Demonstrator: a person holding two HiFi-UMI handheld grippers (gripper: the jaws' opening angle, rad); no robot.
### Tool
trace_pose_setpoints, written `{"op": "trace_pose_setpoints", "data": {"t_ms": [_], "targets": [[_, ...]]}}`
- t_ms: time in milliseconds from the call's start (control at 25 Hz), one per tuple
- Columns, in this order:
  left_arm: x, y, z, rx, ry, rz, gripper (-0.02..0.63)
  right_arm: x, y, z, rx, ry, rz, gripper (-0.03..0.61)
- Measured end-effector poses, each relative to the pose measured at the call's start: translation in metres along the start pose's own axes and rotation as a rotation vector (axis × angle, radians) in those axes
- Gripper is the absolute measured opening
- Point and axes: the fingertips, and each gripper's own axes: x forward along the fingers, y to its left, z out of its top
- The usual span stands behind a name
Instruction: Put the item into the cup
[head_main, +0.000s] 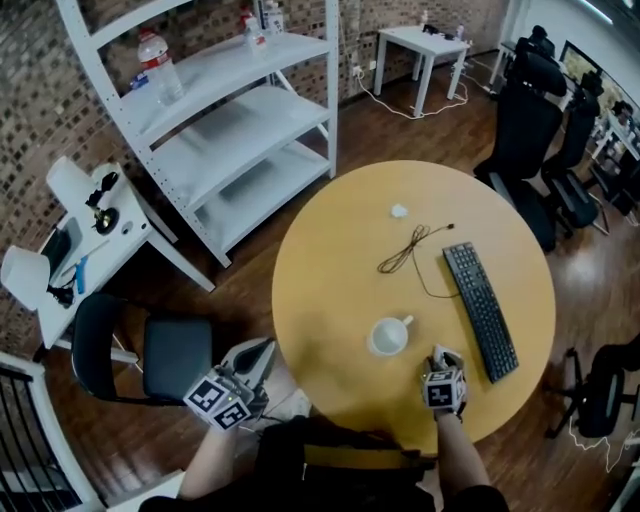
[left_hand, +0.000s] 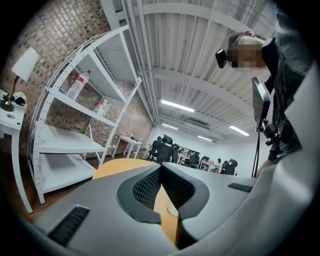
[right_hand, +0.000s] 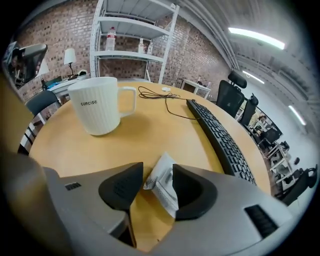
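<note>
A white ribbed cup with a handle stands upright on the round wooden table, near its front edge. Just right of the cup, my right gripper rests low over the table. A small white packet lies between its jaws, leaning on the right pad, and a gap shows on the left side. The jaws stand wide. My left gripper is off the table's left edge, its fingertips together with nothing between them.
A black keyboard lies at the table's right. A thin black cable and a small white object sit beyond the cup. A black chair stands left of the table, with white shelving behind it.
</note>
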Motion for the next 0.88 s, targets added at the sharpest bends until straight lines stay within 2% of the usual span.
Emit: {"op": "trace_pose_setpoints", "data": {"t_ms": [160, 200, 480, 640, 760, 880], "targets": [[0.010, -0.001, -0.001, -0.009, 0.000, -0.016, -0.005, 0.002, 0.003, -0.002, -0.012, -0.006, 0.000, 0.156], [0.013, -0.003, 0.000, -0.009, 0.000, -0.022, -0.006, 0.001, 0.001, -0.002, -0.018, -0.005, -0.009, 0.130], [0.024, -0.013, 0.000, 0.012, 0.010, -0.052, -0.005, -0.010, -0.001, 0.002, 0.000, -0.030, 0.032, 0.108], [0.022, -0.019, -0.001, 0.014, 0.012, -0.056, -0.005, -0.014, -0.011, -0.005, 0.054, -0.059, 0.038, 0.085], [0.020, -0.022, -0.004, 0.013, 0.014, -0.062, -0.005, -0.032, -0.013, 0.005, 0.104, -0.118, 0.050, 0.077], [0.020, -0.027, -0.005, 0.015, 0.009, -0.073, -0.005, -0.053, -0.017, 0.026, 0.171, -0.231, 0.078, 0.075]]}}
